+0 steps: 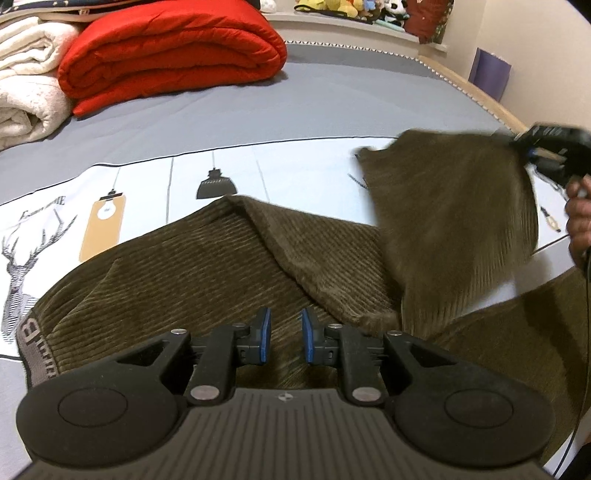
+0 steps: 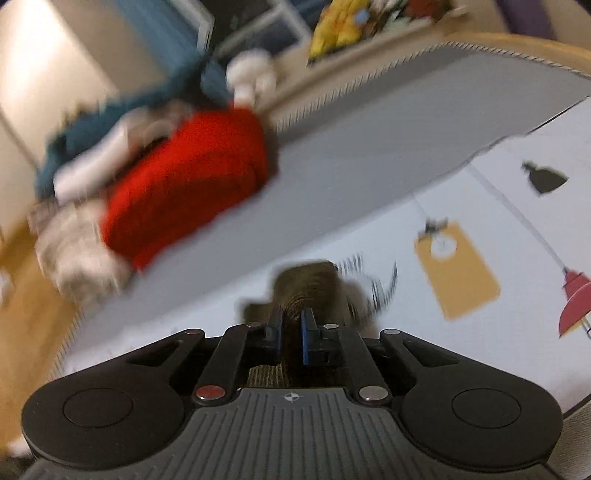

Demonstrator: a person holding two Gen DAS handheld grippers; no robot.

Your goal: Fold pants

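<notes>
Olive-brown corduroy pants [image 1: 207,273] lie on the printed sheet of a bed, with a grey lettered waistband [image 1: 37,354] at the lower left. My left gripper [image 1: 286,338] hovers just over the pants, its blue pads a small gap apart with nothing between them. My right gripper [image 1: 532,155], seen at the right of the left wrist view, holds up a blurred leg end [image 1: 454,206] of the pants. In the right wrist view the right gripper [image 2: 291,338] is shut on a bunch of that olive fabric [image 2: 310,284].
A folded red quilt [image 1: 173,55] and cream blankets [image 1: 26,85] are stacked at the far left of the grey bed [image 1: 332,96]. Plush toys [image 1: 343,7] line a shelf behind. The bed's wooden edge [image 1: 491,107] runs along the right. A hand [image 1: 578,221] holds the right gripper.
</notes>
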